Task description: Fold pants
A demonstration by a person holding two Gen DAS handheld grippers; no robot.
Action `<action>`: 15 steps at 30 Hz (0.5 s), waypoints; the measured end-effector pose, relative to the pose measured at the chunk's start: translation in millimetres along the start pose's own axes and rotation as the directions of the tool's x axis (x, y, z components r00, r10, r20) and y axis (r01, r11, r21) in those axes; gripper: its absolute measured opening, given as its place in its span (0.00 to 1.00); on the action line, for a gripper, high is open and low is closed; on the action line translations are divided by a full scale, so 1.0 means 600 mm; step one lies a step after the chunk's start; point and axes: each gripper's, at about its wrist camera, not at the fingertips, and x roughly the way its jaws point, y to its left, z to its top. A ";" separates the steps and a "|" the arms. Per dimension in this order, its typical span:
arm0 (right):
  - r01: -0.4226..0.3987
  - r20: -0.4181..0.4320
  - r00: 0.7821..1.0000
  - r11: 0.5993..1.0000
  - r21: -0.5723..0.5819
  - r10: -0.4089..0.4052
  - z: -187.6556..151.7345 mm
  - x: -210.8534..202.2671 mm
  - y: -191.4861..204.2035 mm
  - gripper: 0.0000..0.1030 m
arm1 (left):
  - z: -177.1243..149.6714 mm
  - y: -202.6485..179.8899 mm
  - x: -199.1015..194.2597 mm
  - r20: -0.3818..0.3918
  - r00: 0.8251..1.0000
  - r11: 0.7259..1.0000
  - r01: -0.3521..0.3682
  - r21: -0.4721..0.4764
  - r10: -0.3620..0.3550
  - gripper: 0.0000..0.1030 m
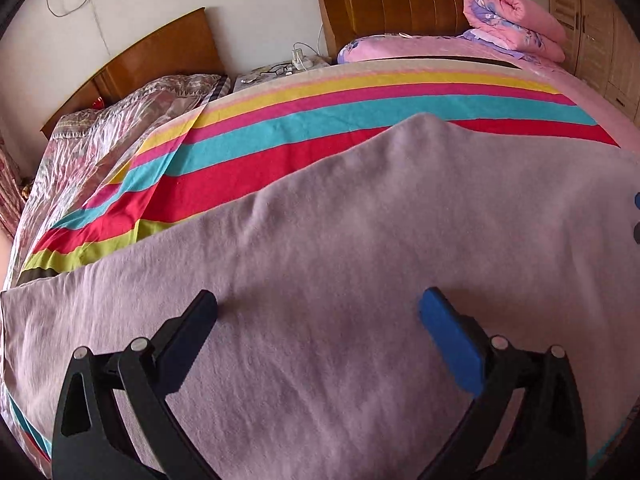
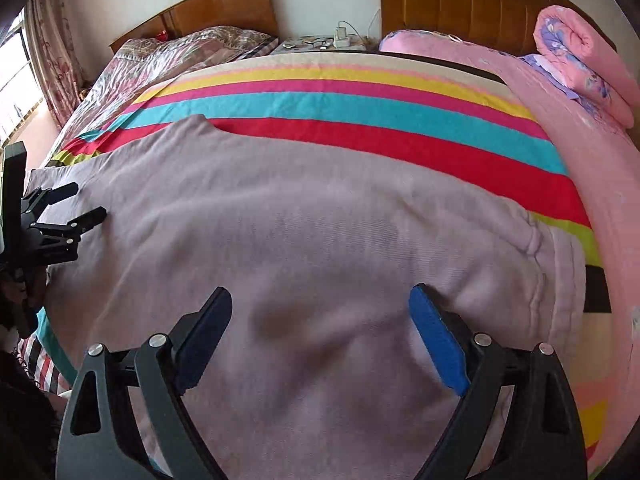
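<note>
the pants [image 1: 360, 240] lay spread flat across the near part of the bed, a broad lilac-grey sheet of cloth on the striped blanket [image 1: 304, 128], reaching toward the bed's near edge, where both wrist views cut them off behind the tongs. in the right wrist view the waistband [image 2: 560, 264] showed near the bed's right side, gathered and a little blurred; in the left wrist view a leg end reached the bed's left edge. the left gripper [image 1: 318, 312] hung over the cloth with its jaws spread wide and nothing between them, and whether its tips touched the fabric could not be made out. the right gripper [image 2: 320, 304] likewise stood wide apart above the pants, gripping nothing. at the far head of the bed lay a rolled pink quilt [image 1: 516, 20] and a pink pillow [image 1: 372, 48] against a wooden headboard [image 1: 400, 0]. a second bed with a patterned cover [image 1: 120, 120] stood to the left, and between the beds a small nightstand [image 1: 276, 72] held glasses and a charger, too small to read clearly.
</note>
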 end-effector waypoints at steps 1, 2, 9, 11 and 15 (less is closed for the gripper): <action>-0.005 0.032 0.999 1.000 0.016 0.004 -0.008 -0.013 -0.003 0.80 | -0.002 0.008 0.001 -0.007 1.000 1.000 0.019 -0.020 -0.019 0.99; -0.003 0.061 0.998 0.999 0.035 0.001 -0.014 -0.028 -0.003 0.80 | -0.003 0.013 0.003 -0.012 0.999 0.999 0.037 -0.034 -0.038 0.99; 0.121 0.140 0.985 0.986 -0.119 -0.104 -0.107 -0.069 0.028 0.85 | -0.006 0.027 0.009 -0.023 0.997 0.995 0.068 -0.080 -0.070 0.99; 0.218 0.151 0.971 0.944 -0.246 -0.185 -0.135 -0.063 0.052 0.85 | -0.007 0.024 0.009 -0.021 0.998 0.995 0.064 -0.081 -0.066 0.99; 0.135 0.208 0.972 0.984 -0.117 -0.108 -0.133 -0.092 0.046 0.85 | -0.009 0.019 0.007 -0.015 0.999 0.996 0.051 -0.076 -0.052 0.99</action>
